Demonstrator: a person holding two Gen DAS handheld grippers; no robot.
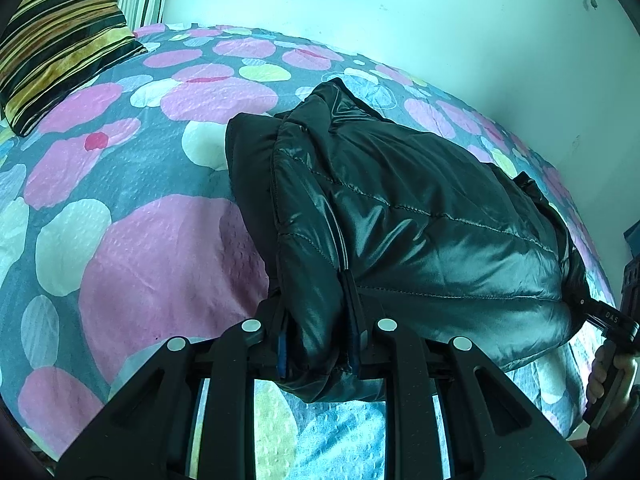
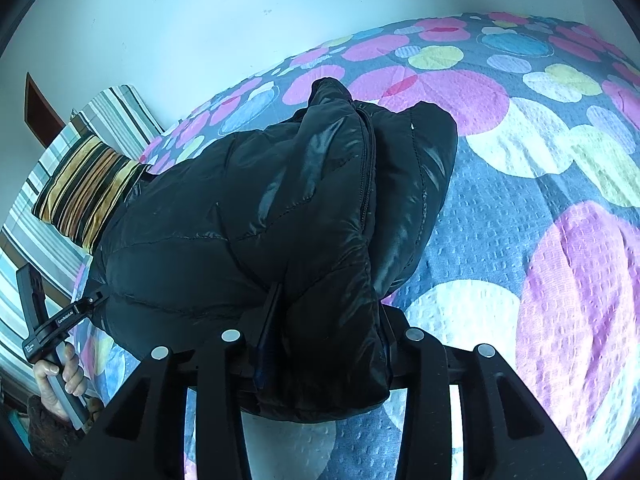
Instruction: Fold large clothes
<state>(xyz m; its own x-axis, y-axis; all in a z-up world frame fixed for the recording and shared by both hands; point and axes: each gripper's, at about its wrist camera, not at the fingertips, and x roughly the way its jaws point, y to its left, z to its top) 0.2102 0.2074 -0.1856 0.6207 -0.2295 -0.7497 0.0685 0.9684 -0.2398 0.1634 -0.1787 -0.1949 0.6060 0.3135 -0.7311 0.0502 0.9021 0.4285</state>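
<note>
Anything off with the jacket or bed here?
Nothing stands out. The black puffer jacket is bundled, gripped at each end by the left tongs and right tongs over the dotted bedspread. No tears or spills visible; the striped pillow sits at the head.

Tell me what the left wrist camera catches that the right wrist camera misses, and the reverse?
Only the left wrist view shows a dark blue object at the bed's right edge. Only the right wrist view shows a brown wooden panel on the wall. Both show the black puffer jacket clamped in each camera's own jaws, the left gripper and right gripper, plus the dotted bedspread and striped gold pillow.
</note>
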